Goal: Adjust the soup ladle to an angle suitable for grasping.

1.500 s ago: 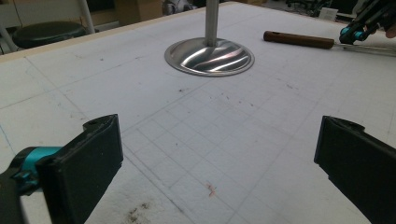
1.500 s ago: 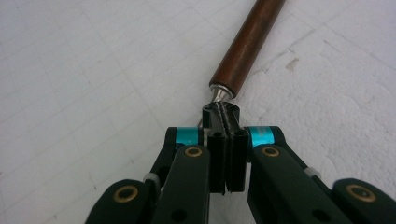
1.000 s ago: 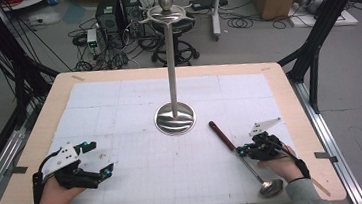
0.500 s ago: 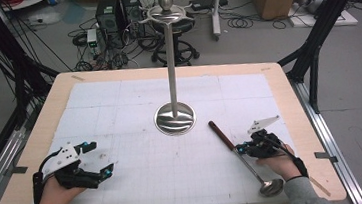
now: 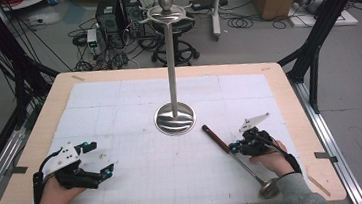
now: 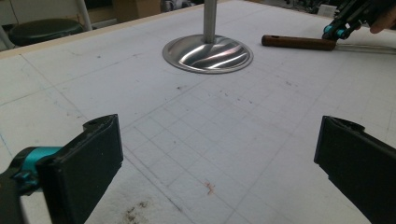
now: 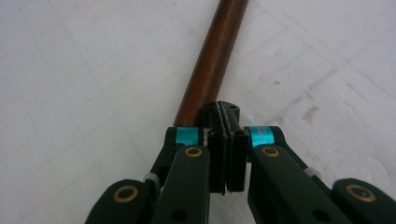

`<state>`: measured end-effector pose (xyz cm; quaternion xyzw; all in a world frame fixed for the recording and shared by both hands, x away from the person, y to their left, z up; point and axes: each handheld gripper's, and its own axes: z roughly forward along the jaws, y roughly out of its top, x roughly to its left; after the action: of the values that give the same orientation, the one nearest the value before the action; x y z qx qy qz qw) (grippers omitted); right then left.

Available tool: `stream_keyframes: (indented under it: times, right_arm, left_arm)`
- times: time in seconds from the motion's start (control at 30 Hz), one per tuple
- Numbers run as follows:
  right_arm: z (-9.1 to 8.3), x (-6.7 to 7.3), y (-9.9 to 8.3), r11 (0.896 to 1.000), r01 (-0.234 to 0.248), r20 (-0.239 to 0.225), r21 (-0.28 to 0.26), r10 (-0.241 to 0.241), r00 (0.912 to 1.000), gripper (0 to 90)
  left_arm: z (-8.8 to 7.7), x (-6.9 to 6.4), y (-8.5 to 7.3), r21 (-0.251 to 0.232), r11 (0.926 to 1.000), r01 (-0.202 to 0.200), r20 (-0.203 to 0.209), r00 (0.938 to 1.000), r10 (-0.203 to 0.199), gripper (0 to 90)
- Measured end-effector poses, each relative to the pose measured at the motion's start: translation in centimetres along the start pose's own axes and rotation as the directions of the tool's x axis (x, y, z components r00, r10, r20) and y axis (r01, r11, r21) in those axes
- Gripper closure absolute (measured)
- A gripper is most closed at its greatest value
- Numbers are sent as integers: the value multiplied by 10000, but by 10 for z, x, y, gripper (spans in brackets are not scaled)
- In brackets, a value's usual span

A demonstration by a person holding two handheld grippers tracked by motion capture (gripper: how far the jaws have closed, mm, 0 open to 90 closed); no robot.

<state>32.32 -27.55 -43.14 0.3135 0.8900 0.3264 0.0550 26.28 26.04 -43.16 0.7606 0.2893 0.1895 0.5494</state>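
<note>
A ladle lies flat at the table's front right, with a brown wooden handle (image 5: 216, 138) (image 7: 212, 60), a thin metal shaft and a bowl (image 5: 268, 188) near the front edge. My right gripper (image 5: 233, 148) (image 7: 226, 119) is shut, its pads pressed together right where the handle (image 6: 299, 42) meets the shaft; whether they pinch the shaft is hidden. My left gripper (image 5: 100, 158) (image 6: 219, 163) rests at the front left, open wide with only bare mat between its jaws. The right gripper (image 6: 337, 31) also shows far off in the left gripper view.
A tall metal stand with a round base (image 5: 174, 118) (image 6: 208, 52) and hooks at the top (image 5: 166, 14) rises from the middle of the white gridded mat (image 5: 140, 171). The wooden table edge (image 5: 301, 120) frames the mat.
</note>
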Motion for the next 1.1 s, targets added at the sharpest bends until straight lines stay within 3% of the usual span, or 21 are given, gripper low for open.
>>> stream_keyframes:
  times: [0.47, 1.1]
  right_arm:
    - [13, 23, 16, 9946, 931, -651, 457, -901, 9938, 899]
    - [27, 47, 28, 9883, 1482, -1005, 349, -1441, 9844, 899]
  left_arm:
    - [0, 0, 0, 43, 10000, -11, -8, 10000, 12, 17]
    - [0, 0, 0, 68, 10000, -13, -25, 10000, 13, 17]
